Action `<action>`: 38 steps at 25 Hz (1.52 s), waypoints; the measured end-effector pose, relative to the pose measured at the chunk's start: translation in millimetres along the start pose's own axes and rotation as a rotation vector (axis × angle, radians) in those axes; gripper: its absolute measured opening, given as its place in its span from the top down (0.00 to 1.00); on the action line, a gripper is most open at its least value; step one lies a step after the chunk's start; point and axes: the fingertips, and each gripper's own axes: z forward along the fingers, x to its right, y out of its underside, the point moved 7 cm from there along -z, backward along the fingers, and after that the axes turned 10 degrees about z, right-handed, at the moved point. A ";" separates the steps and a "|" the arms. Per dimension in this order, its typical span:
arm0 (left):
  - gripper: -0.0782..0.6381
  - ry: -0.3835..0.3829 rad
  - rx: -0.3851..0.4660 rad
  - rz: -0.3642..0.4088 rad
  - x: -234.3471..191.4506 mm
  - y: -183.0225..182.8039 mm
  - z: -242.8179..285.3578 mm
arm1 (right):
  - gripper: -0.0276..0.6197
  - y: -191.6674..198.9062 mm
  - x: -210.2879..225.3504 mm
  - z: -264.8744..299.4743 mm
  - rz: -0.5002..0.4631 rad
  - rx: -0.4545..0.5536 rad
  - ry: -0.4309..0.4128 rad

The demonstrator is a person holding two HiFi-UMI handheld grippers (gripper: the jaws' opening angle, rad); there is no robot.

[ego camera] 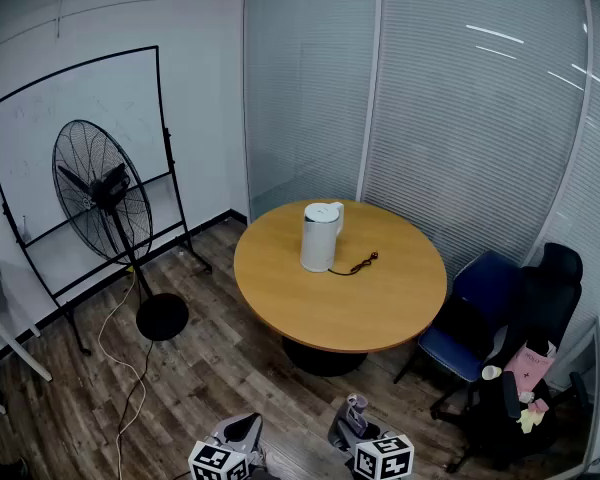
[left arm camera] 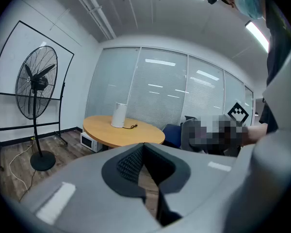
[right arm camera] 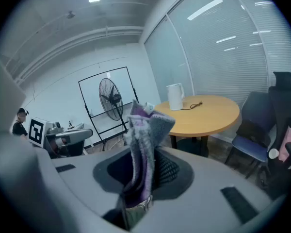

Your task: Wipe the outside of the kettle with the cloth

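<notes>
White plastic, the kettle (ego camera: pixel 321 236) stands upright near the round table's (ego camera: pixel 280 308) middle, long axis vertical, a cord (ego camera: pixel 358 265) just beside it. Well short of the table, the right gripper (right arm camera: pixel 144 171) clamps the grey-purple cloth (right arm camera: pixel 144 125), which stands on end from its jaws. The left gripper (left arm camera: pixel 145 147) is pressed together, empty. Only the left gripper view shows a microwave (left arm camera: pixel 91 141) under the table.
</notes>
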 end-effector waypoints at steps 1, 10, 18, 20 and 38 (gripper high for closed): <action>0.88 0.005 -0.001 0.000 -2.8 0.5 1.6 | 0.81 -2.0 -0.9 3.0 0.016 0.009 0.000; 0.87 0.093 0.009 0.005 -49.0 -8.0 34.8 | 0.81 -31.7 -8.0 51.7 0.107 0.039 0.026; 0.87 0.148 0.057 -0.004 -128.9 -31.3 74.1 | 0.81 -77.5 -20.0 119.1 0.133 0.065 0.079; 0.87 0.157 0.069 -0.003 -148.9 -37.0 83.1 | 0.81 -88.6 -23.2 135.1 0.133 0.069 0.090; 0.87 0.290 0.037 0.016 -259.5 -53.5 153.0 | 0.81 -144.4 -35.7 230.3 0.228 0.122 0.182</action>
